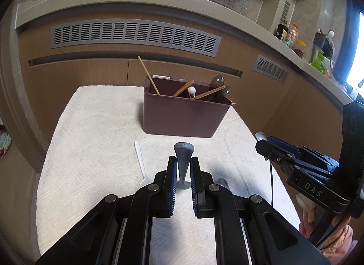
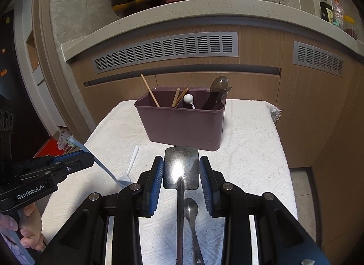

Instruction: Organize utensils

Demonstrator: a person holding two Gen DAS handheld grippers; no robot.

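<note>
A flat metal spatula (image 2: 181, 169) is clamped in the right hand-held gripper (image 2: 181, 170), blade towards the purple caddy (image 2: 182, 123) ahead (left hand-held gripper (image 1: 183, 169) pinches a blue utensil (image 1: 183, 162))

Flat metal spatula (image 2: 181, 168): handle runs off the right wrist view's lower edge. Small steel spoon (image 2: 190, 208) beneath it, handle end also cut off there. Pale blue plastic utensil (image 1: 183, 164): lower end hidden behind the finger pads. Purple plastic caddy (image 1: 182, 114): utensils' lower parts hidden inside. Wall lettering, upper right, too blurred to read.

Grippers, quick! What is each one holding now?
Left gripper: shut on the blue spoon.
Right gripper: shut on the metal spatula.
</note>
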